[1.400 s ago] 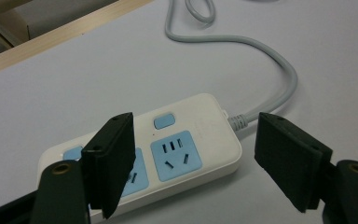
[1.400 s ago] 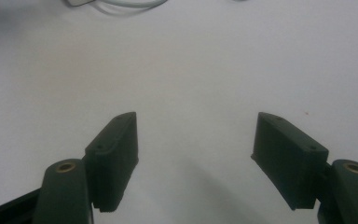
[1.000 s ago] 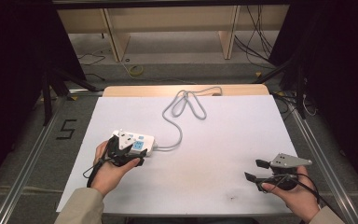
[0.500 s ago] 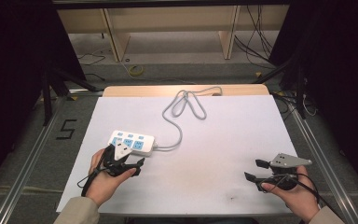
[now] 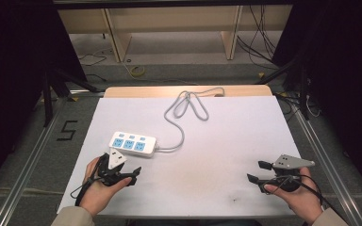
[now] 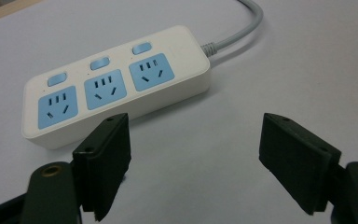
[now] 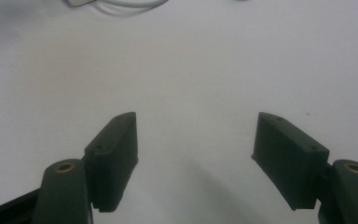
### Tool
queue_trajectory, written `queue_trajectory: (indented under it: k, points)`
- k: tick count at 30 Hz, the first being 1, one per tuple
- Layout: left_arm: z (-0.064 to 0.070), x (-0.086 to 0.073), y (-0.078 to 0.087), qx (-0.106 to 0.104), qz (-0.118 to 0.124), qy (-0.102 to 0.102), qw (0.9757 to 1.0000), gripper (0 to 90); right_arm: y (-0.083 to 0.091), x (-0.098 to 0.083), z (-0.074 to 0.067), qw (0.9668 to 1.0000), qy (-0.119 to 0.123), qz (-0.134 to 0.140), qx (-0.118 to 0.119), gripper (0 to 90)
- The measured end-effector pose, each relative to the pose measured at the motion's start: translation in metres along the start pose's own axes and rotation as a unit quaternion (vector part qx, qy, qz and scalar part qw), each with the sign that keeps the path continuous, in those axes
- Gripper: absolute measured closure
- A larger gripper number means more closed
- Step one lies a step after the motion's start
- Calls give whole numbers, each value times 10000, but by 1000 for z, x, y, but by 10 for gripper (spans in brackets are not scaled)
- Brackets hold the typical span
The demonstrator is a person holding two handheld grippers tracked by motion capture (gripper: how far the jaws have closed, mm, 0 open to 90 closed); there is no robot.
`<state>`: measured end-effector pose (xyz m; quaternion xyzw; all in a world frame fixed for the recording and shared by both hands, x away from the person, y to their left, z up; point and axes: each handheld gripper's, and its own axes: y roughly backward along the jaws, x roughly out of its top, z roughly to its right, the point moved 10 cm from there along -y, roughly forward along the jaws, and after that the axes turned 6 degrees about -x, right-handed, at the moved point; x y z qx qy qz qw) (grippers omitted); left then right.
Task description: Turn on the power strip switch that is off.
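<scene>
A white power strip (image 5: pixel 134 143) with three blue sockets and three blue switches lies flat on the white tabletop (image 5: pixel 226 141), left of the middle and nearer the left edge than the right. Its grey cord (image 5: pixel 184 110) leaves the strip's right end, curves toward the far edge and lies there in a loose loop near the middle of that edge. The left gripper (image 5: pixel 131 175) is held in the person's left hand (image 5: pixel 99 188) near the front left corner, just in front of the strip and apart from it; its jaws are spread wide with nothing between them. In the left gripper view the same gripper (image 6: pixel 200 154) looks over bare tabletop at the power strip (image 6: pixel 116 98), which lies beyond the jaw tips, slanted across the view, with the cord (image 6: pixel 242 28) running off at the upper right. The right gripper (image 5: pixel 259 172) is held in the right hand (image 5: pixel 297 193) near the front right corner, well apart from the strip, a grey three-cornered plate on top. In the right gripper view that gripper (image 7: pixel 196 154) also has its jaws spread wide over bare white tabletop, holding nothing, and a bit of cord (image 7: pixel 121 4) shows at the top edge.
</scene>
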<state>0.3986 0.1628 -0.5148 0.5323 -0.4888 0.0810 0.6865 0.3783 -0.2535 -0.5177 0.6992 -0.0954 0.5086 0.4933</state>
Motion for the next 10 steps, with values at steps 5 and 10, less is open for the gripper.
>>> queue_trajectory:
  k: [5,10]
  points:
    - [0,0,-1,-9,-13,-16,10000,246,0,2,0,10000,-5,32,6,309]
    - [2,0,-2,-33,-68,-93,9999,244,-1,2,0,10000,-30,35,-1,308]
